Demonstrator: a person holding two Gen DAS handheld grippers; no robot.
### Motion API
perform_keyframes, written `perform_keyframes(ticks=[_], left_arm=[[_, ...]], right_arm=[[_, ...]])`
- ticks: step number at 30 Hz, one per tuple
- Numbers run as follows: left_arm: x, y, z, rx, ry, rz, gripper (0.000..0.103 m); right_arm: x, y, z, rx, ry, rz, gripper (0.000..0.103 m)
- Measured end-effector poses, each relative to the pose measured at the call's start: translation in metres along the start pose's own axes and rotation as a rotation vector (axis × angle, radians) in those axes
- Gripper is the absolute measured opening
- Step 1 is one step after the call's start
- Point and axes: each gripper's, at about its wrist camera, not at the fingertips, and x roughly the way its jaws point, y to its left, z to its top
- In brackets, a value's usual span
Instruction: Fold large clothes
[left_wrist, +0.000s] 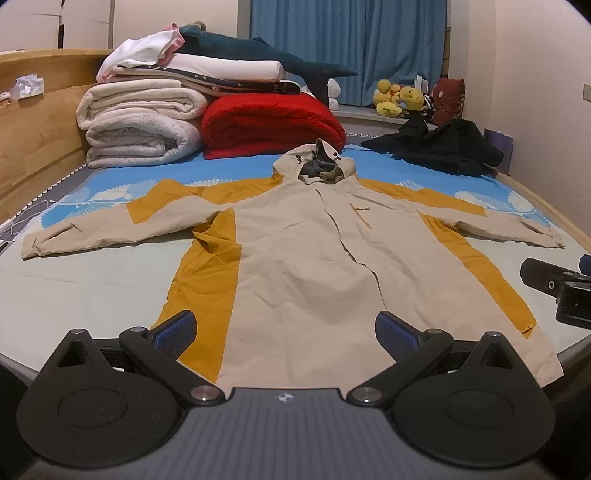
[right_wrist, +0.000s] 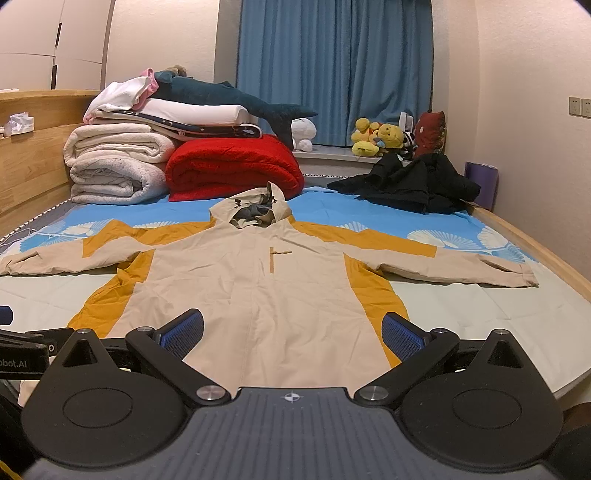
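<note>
A beige and mustard hooded jacket (left_wrist: 306, 266) lies flat and face up on the bed, sleeves spread to both sides, hood toward the far end. It also shows in the right wrist view (right_wrist: 258, 288). My left gripper (left_wrist: 284, 332) is open and empty, held just above the jacket's hem. My right gripper (right_wrist: 291, 334) is open and empty, also over the hem. The right gripper's body shows at the right edge of the left wrist view (left_wrist: 561, 291).
Folded white blankets (left_wrist: 136, 122) and a red blanket (left_wrist: 269, 125) are stacked at the bed's far left. A black garment (left_wrist: 439, 147) lies crumpled at the far right. Plush toys (left_wrist: 399, 98) sit on the windowsill. A wooden headboard (left_wrist: 33, 140) runs along the left.
</note>
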Motion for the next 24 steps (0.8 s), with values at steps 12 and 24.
perform_keyframes(ticks=[12, 24], left_arm=[[0.0002, 0.0006, 0.0004, -0.005, 0.002, -0.009, 0.103], [-0.0015, -0.0014, 0.0016, -0.004, 0.003, -0.023, 0.103]], right_arm=[[0.0012, -0.002, 0.0001, -0.002, 0.001, 0.001, 0.102], [0.0024, -0.0044, -0.0003, -0.003, 0.0, 0.001, 0.102]])
